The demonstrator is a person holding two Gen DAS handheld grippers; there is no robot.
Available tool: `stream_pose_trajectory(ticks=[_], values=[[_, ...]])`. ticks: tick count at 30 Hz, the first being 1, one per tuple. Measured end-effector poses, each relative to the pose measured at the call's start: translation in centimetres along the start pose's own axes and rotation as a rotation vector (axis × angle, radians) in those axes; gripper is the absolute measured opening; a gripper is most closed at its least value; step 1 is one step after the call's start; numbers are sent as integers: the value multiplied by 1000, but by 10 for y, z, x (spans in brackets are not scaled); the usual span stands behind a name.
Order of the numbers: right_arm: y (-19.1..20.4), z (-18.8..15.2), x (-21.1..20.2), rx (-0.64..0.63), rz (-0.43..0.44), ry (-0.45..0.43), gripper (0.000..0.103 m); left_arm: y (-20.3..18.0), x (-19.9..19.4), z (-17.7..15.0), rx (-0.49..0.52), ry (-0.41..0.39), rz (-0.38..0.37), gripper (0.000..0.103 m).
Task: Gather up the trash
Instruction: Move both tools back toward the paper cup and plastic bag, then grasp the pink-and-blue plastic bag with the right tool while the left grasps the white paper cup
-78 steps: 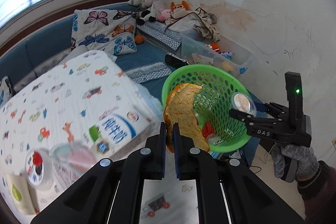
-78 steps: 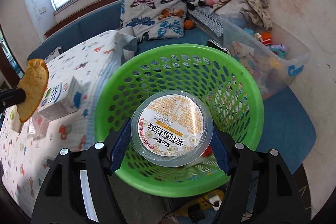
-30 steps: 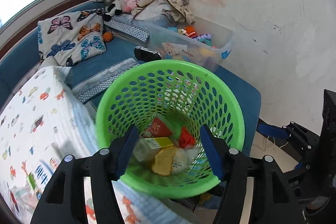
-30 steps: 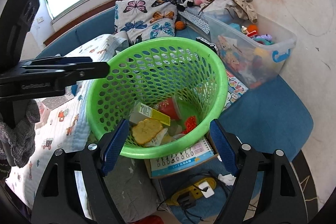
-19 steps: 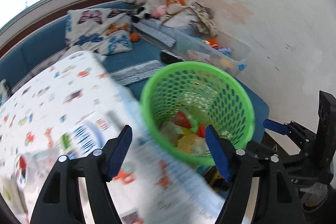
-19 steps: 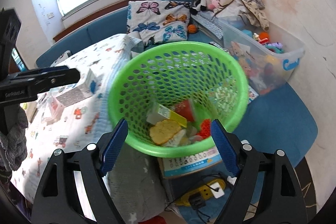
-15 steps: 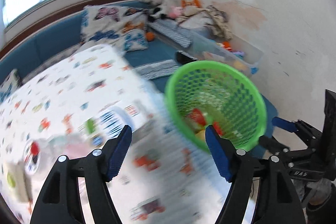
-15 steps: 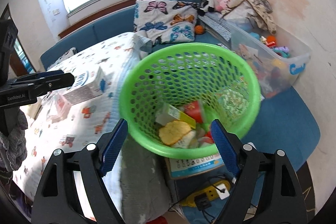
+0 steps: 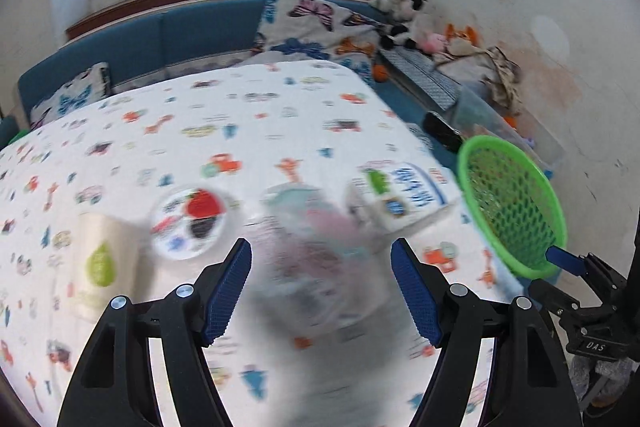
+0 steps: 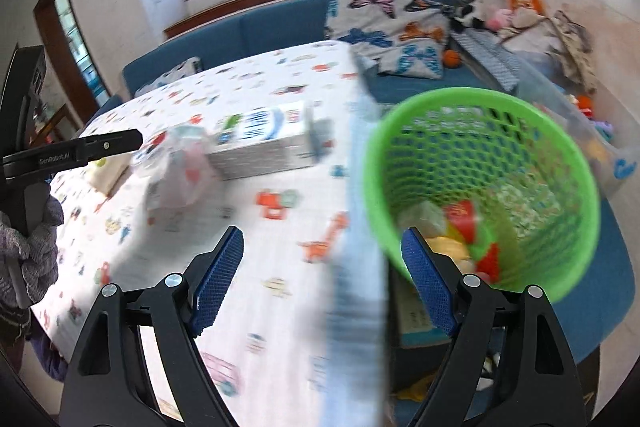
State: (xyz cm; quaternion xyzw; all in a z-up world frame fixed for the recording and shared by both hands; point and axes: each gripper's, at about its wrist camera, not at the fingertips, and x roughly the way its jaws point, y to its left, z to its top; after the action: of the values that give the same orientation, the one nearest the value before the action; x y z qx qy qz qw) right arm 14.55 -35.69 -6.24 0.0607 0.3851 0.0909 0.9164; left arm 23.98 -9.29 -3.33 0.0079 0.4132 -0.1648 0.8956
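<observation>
Butterfly pillow (image 10: 384, 15), stuffed toys (image 10: 476, 3) on blue sofa (image 10: 248, 27)

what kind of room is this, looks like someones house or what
Most likely a lived-in home, perhaps a living room or child's play corner. A blue sofa with a butterfly cushion runs under the window, stuffed toys pile up in the corner, and a table with a cartoon-print cloth holds packaging.
</observation>
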Motion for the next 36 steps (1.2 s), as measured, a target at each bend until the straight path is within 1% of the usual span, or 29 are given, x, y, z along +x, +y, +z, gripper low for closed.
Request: stream_pose_trajectory(ticks=[5,7,10,15,16,21,26,28,33,36], values=[[40,9,19,-45,63,21,78,41,-16,-9,-36,-22,52,70],[52,11,27,-58,81,31,74,58,-21,-13,-55,-28,74,70],[74,16,41,-84,113,46,72,79,-28,-18,-74,-30,100,70],[98,27,58,-98,140,57,67,111,-39,-25,-100,-42,143,70],[102,28,60,-99,144,58,67,118,-41,-27,-105,-42,146,72],[117,38,81,-104,142,72,62,135,-42,-35,-99,-34,169,74],[126,43,99,-108,130,90,59,147,-39,-40,-88,-17,174,80],[127,44,106,-108,126,99,56,148,-35,-39,-75,-8,180,85],[132,44,118,-113,119,119,48,155,-20,-33,-62,19,176,87],[134,44,120,-120,115,123,46,159,-9,-27,-69,38,162,88]])
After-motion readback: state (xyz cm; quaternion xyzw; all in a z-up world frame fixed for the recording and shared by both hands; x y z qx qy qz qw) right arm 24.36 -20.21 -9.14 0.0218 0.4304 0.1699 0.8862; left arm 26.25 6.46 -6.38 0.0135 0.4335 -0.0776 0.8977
